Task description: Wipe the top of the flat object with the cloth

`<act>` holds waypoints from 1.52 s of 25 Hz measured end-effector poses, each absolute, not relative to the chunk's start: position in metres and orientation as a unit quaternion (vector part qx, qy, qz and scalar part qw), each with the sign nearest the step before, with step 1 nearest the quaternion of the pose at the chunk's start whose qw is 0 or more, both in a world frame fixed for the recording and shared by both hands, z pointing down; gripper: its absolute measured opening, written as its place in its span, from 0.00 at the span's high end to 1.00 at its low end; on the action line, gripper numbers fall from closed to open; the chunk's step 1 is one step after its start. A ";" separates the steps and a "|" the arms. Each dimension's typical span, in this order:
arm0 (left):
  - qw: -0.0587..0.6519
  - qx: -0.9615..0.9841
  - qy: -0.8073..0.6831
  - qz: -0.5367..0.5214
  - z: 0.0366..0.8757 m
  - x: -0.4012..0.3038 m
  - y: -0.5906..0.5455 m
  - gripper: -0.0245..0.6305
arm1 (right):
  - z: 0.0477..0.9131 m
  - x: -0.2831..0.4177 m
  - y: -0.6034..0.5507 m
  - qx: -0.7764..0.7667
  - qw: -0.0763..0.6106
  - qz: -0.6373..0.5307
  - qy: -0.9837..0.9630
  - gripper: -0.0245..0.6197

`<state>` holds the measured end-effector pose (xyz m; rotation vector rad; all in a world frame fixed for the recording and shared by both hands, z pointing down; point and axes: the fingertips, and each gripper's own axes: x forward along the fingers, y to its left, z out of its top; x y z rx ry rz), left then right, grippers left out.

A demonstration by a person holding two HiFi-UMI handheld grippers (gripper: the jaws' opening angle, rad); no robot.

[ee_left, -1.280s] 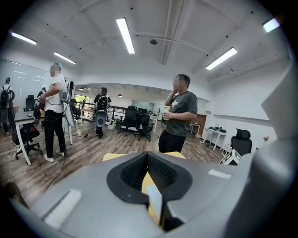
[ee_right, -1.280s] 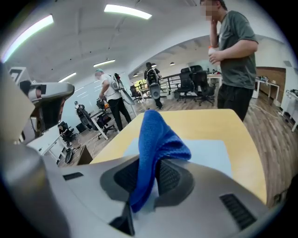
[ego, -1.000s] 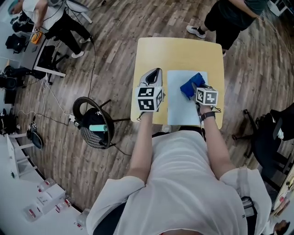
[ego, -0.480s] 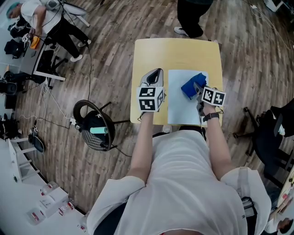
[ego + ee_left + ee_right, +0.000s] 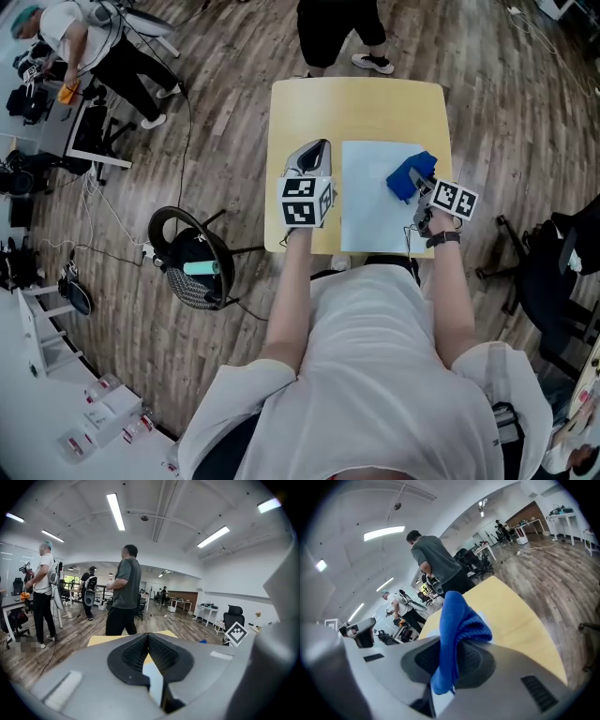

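A pale blue flat sheet (image 5: 370,211) lies on the small yellow table (image 5: 366,108), towards its near right part. My right gripper (image 5: 424,187) is shut on a blue cloth (image 5: 409,175), which rests on the sheet's right edge. In the right gripper view the cloth (image 5: 457,620) stands bunched between the jaws of the right gripper (image 5: 451,641). My left gripper (image 5: 314,156) hovers over the table just left of the sheet, jaws shut with nothing in them; the left gripper view shows the left gripper (image 5: 148,638) closed.
A person (image 5: 333,28) stands at the table's far edge, seen also in the left gripper view as a person (image 5: 123,592). A black round stool (image 5: 192,255) stands on the floor to the left, a black office chair (image 5: 553,272) to the right. Cables run across the wooden floor.
My right gripper has slid the cloth to the right across the sheet, to its right edge. The left gripper has stayed put. The person beyond the table has walked to the left.
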<state>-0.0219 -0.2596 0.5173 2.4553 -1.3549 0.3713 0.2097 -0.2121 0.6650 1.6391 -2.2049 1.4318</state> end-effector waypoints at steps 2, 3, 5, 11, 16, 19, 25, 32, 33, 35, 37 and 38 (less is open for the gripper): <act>0.156 0.858 -0.471 0.131 0.519 -0.019 -0.259 0.95 | 0.669 0.228 -0.207 0.551 0.039 0.455 -0.699 0.86; 0.156 0.859 -0.469 0.132 0.519 -0.018 -0.258 0.95 | 0.671 0.236 -0.204 0.562 0.047 0.451 -0.692 0.86; 0.156 0.860 -0.467 0.132 0.519 -0.015 -0.258 0.95 | 0.671 0.252 -0.199 0.583 0.076 0.432 -0.683 0.86; 0.156 0.862 -0.465 0.131 0.520 -0.012 -0.257 0.95 | 0.658 0.272 -0.195 0.615 0.185 0.347 -0.684 0.86; 0.156 0.857 -0.473 0.132 0.521 -0.022 -0.256 0.95 | 0.618 0.212 -0.213 0.569 0.182 0.303 -0.742 0.86; 0.157 0.851 -0.483 0.132 0.521 -0.033 -0.254 0.95 | 0.600 0.155 -0.221 0.534 0.171 0.280 -0.779 0.86; 0.151 0.836 -0.513 0.127 0.513 -0.063 -0.248 0.95 | 0.594 0.029 -0.215 0.400 0.130 0.320 -0.849 0.86; 0.155 0.827 -0.527 0.122 0.514 -0.092 -0.241 0.95 | 0.654 -0.003 -0.204 0.418 0.196 0.326 -0.825 0.86; 0.157 0.826 -0.528 0.121 0.514 -0.093 -0.242 0.95 | 0.660 0.003 -0.203 0.430 0.213 0.314 -0.819 0.86; 0.159 0.827 -0.526 0.121 0.515 -0.093 -0.244 0.95 | 0.666 0.015 -0.202 0.443 0.229 0.303 -0.813 0.86; 0.161 0.830 -0.521 0.121 0.517 -0.090 -0.246 0.95 | 0.668 0.029 -0.199 0.451 0.232 0.304 -0.806 0.86; 0.162 0.832 -0.517 0.122 0.518 -0.087 -0.248 0.95 | 0.668 0.038 -0.198 0.457 0.236 0.304 -0.802 0.86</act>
